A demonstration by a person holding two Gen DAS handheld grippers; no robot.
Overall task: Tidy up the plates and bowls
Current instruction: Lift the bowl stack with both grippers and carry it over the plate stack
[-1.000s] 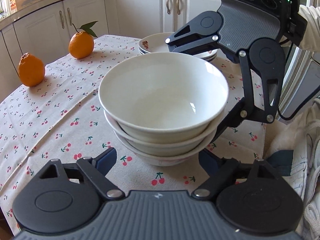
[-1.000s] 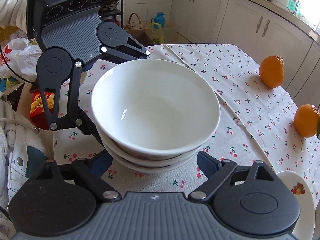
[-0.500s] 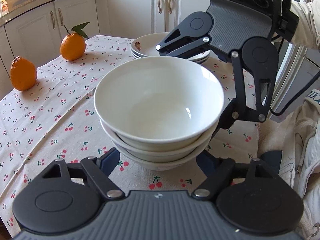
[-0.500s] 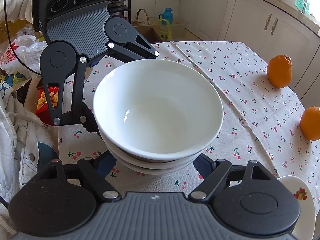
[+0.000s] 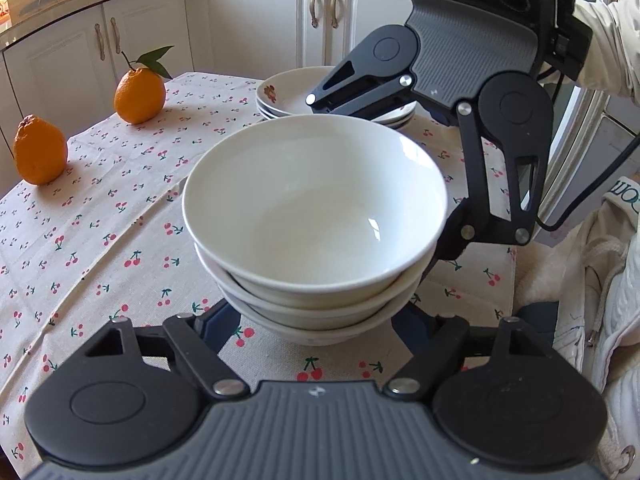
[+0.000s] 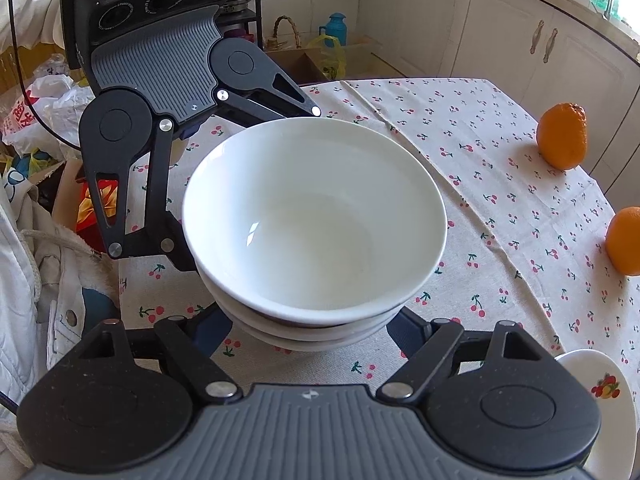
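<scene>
Three white bowls are nested in a stack [image 5: 316, 216] on the cherry-print tablecloth [image 5: 100, 220]. My left gripper [image 5: 316, 320] reaches in from the near side. Its jaws are closing, and its blue pads [image 5: 218, 330] touch the lowest bowl on both sides. From the opposite side my right gripper [image 6: 312, 328] clasps the same bowl stack [image 6: 316, 216], its pads [image 6: 406, 330] against the lowest bowl. Each gripper's black linkage shows behind the stack in the other's view. A stack of flower-print plates [image 5: 288, 96] sits farther back on the table.
Two oranges [image 5: 140, 94] [image 5: 40, 156] stand at the table's left in the left wrist view. One plate [image 6: 604, 400] lies beside my right gripper. The table edge and a white jacket [image 5: 600, 280] are close on the right. White cabinets stand behind the table.
The fingers of both grippers have drawn in from a wider spread to the sides of the lowest bowl. The stack and both hands have hardly shifted.
</scene>
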